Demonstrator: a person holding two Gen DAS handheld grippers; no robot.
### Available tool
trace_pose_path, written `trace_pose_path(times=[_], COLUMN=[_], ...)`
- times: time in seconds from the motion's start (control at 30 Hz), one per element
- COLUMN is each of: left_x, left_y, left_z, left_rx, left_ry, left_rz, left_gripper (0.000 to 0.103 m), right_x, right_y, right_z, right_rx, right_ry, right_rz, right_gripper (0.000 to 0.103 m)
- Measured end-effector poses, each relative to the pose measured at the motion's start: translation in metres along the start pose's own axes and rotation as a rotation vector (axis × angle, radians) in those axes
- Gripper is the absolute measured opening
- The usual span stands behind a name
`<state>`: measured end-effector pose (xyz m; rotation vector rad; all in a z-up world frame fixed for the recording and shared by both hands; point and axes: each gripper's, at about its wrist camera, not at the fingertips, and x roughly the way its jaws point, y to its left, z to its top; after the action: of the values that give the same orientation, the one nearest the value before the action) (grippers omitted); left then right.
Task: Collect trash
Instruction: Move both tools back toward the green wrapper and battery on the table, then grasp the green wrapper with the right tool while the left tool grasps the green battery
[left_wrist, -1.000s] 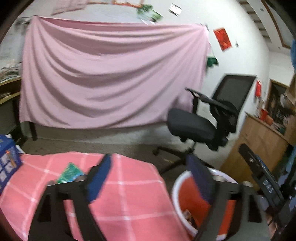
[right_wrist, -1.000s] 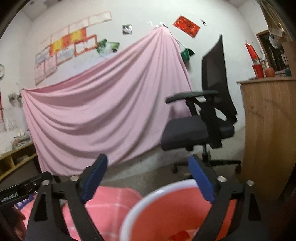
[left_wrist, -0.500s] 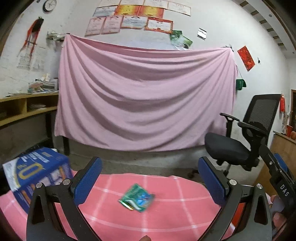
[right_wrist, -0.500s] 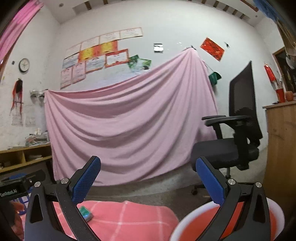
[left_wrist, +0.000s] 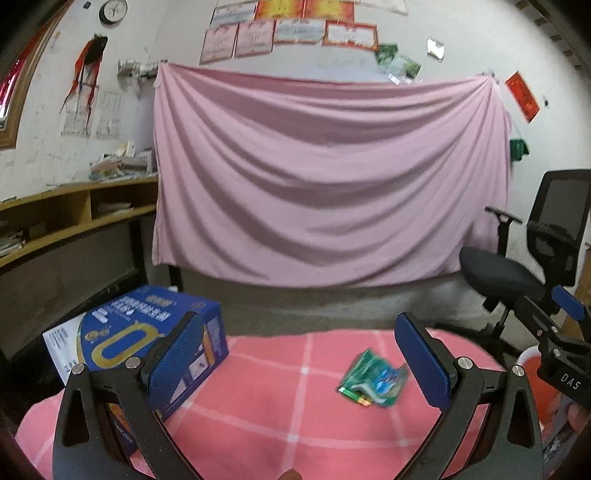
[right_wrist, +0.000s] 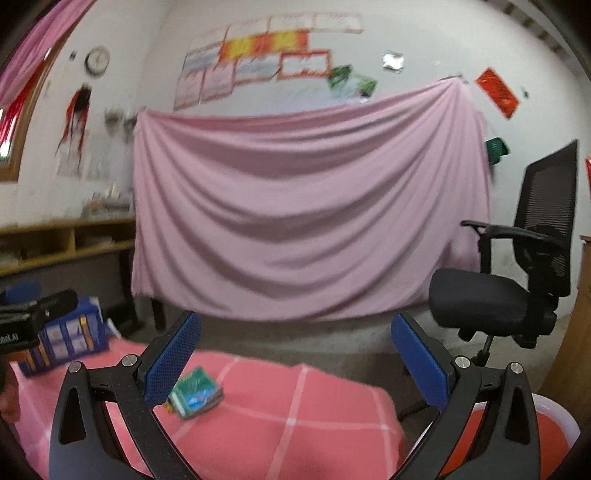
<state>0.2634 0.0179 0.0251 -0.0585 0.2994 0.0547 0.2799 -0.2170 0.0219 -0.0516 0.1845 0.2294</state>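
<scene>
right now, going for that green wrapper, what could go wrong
1. The wrapper looks thin and flat on the pink cloth; the open left gripper might pinch cloth along with it, or slide over it.
2. The blue box sits close by the left finger, so a sideways sweep could knock it.
3. The red bin is off the table edge on the right; letting go early may drop the wrapper on the floor.

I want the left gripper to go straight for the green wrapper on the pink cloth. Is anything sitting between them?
Nothing visible does. The green wrapper lies alone on the pink checked cloth, ahead of the open left gripper toward its right finger. The blue box stands off to the left, behind the left finger.
</scene>
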Motion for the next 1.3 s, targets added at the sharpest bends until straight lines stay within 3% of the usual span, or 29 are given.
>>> trace_pose_path(times=[0.27,0.4,0.5,0.57,0.77,1.0,1.1,1.17,1.3], left_x=[0.039,0.053,0.069,0.076,0.089,0.093,0.092,0.094,0.098], left_y=[0.013,0.010,0.012,0.014,0.016,0.025,0.023,0.022,0.019], left_z=[-0.026,-0.037,-0.047,-0.052,-0.061,-0.062,-0.058,-0.056,-0.053], left_rx=[-0.044,-0.011,-0.017,-0.028,-0.044,-0.084,-0.082,-0.076,-0.070], left_ry=[0.209,0.296,0.389,0.427,0.504,0.526,0.525,0.529,0.535], left_rz=[0.072,0.105,0.115,0.102,0.076,0.060,0.045,0.031,-0.003], left_gripper=[0.101,0.101,0.099,0.088,0.068,0.068,0.068,0.068,0.068], right_x=[0.070,0.104,0.122,0.128,0.139,0.154,0.156,0.157,0.157], right_y=[0.021,0.026,0.031,0.033,0.052,0.076,0.071,0.064,0.053], right_z=[-0.018,-0.030,-0.038,-0.041,-0.042,-0.056,-0.056,-0.055,-0.056], right_rx=[-0.138,-0.127,-0.110,-0.107,-0.126,-0.199,-0.177,-0.140,-0.092], right_ry=[0.280,0.434,0.537,0.574,0.620,0.716,0.723,0.721,0.722], right_rz=[0.134,0.231,0.297,0.325,0.403,0.494,0.496,0.497,0.490], right_gripper=[0.103,0.103,0.097,0.088,0.083,0.083,0.079,0.070,0.069])
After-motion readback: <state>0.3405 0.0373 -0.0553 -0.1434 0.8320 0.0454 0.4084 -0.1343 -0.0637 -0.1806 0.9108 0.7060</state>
